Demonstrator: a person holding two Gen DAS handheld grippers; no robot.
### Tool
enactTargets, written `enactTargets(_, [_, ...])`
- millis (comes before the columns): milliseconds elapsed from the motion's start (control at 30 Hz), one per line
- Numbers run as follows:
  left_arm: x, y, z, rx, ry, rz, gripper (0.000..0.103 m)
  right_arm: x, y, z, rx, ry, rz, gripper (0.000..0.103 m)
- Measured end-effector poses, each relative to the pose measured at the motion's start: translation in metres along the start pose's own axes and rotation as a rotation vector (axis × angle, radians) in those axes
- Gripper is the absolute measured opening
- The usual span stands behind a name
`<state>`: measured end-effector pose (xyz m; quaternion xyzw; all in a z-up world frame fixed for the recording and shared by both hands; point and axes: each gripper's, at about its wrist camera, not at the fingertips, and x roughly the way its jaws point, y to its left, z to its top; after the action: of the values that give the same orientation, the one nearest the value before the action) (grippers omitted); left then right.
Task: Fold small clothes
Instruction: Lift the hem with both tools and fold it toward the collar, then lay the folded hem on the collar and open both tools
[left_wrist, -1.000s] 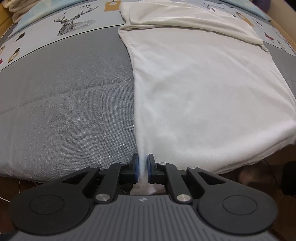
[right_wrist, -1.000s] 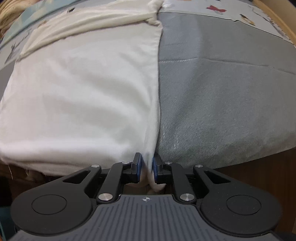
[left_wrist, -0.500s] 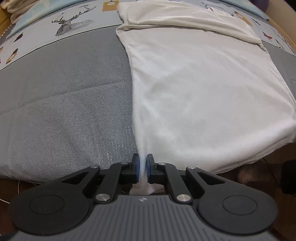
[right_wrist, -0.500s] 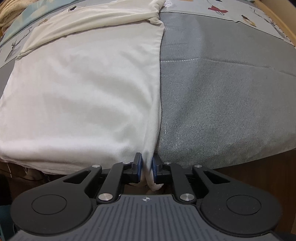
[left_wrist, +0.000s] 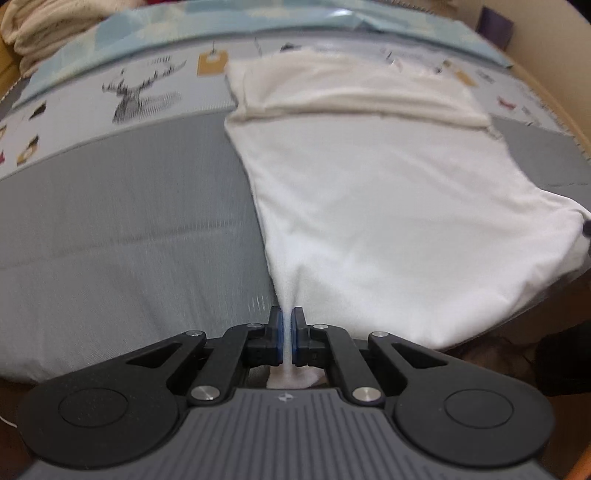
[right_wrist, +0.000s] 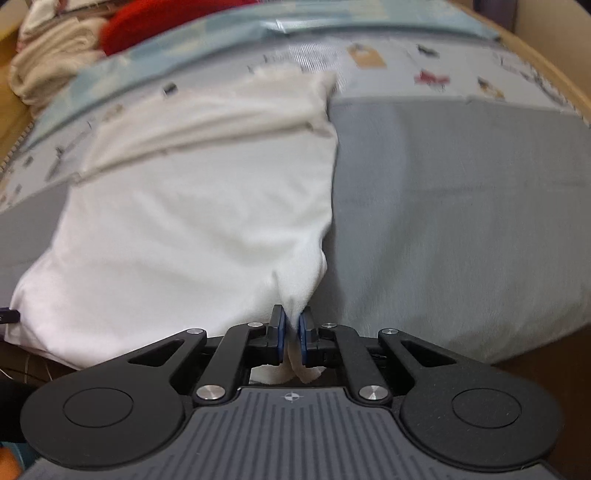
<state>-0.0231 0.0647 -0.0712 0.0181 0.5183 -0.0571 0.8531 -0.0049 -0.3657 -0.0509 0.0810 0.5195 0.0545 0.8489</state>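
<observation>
A white garment (left_wrist: 384, 206) lies spread on a grey bed cover (left_wrist: 122, 229), its far end folded over in a cream band. My left gripper (left_wrist: 287, 325) is shut on the garment's near left corner, cloth pinched between the blue pads. My right gripper (right_wrist: 291, 325) is shut on the near right corner of the same garment (right_wrist: 192, 236), and a tuft of cloth hangs behind the pads. The near hem is raised off the bed edge between the two grippers. Both views are blurred.
The bed cover (right_wrist: 461, 221) has a printed band with a deer (left_wrist: 142, 92) at the far side. Folded cream cloth (right_wrist: 48, 70) and a red item (right_wrist: 162, 22) are piled at the back left. A wooden bed frame (right_wrist: 550, 77) runs along the right.
Both grippers have risen and moved forward with the garment's near corners held. The near hem has lifted and bunched, and more of the far end of the bed shows.
</observation>
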Motion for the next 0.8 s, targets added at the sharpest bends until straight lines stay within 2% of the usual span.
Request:
enactTargets(133, [-0.041,0.001,0.003,0.021,-0.067,-0.055,0.001,-0.040,-0.003,0.014,0.043,-0.074,0.060,0.006])
enactTargets(233, [-0.081,0.004,-0.004,0.050,-0.115,-0.094,0.001,-0.073,-0.007,0.016,0.028,-0.106,0.096,0.005])
enactTargets(400, [-0.144,0.013,-0.029,0.108,-0.162,-0.153,0.001,-0.127,-0.012,0.000,-0.035,-0.121,0.159,0.005])
enactTargets(500, [-0.162,0.019,-0.035,0.102,-0.167,-0.193,0.001,-0.152,-0.022,-0.012,-0.005,-0.110,0.208,0.005])
enactTargets(600, [-0.154,0.028,-0.018,0.060,-0.172,-0.229,0.000,-0.158,-0.031,-0.013,0.039,-0.098,0.234,0.005])
enactTargets(667, [-0.130,0.035,0.006,0.042,-0.164,-0.205,0.001,-0.149,-0.033,-0.002,0.060,-0.097,0.242,0.005])
enactTargets(767, [-0.078,0.050,0.060,0.033,-0.154,-0.165,0.001,-0.112,-0.032,0.034,0.053,-0.092,0.208,0.005])
enactTargets(800, [-0.057,0.058,0.081,0.000,-0.146,-0.167,0.001,-0.094,-0.028,0.051,0.026,-0.093,0.176,0.005])
